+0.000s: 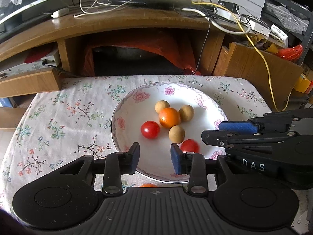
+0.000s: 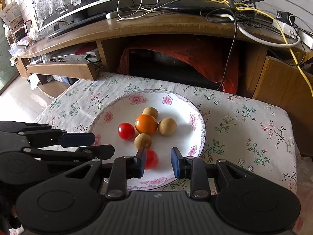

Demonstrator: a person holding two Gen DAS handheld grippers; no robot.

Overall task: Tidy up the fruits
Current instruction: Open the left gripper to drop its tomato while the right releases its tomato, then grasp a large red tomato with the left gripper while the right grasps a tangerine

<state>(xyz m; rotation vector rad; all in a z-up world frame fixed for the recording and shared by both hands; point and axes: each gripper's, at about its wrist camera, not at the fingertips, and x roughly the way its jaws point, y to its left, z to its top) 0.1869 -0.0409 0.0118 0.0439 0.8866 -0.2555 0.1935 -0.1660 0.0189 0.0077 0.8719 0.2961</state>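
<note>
Six fruits already lie in the white floral-rimmed ceramic plate (image 1: 115, 121) on the flower-cloth counter (image 1: 58, 117): a round orange citrus (image 1: 169, 117), three tan round fruits (image 1: 176, 134) and two red cherry tomatoes (image 1: 150, 129), one blurred at the near edge. The left tool (image 1: 155, 148) and right tool (image 2: 158, 152) hover over the near rim, jaws apart, gripping nothing. A mostly hidden orange sliver (image 1: 148, 185) just outside the near rim suggests one piece is left to gather.

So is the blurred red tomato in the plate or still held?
In the plate: the tomato lies there, clear of both grippers, motion-blurred.
</note>
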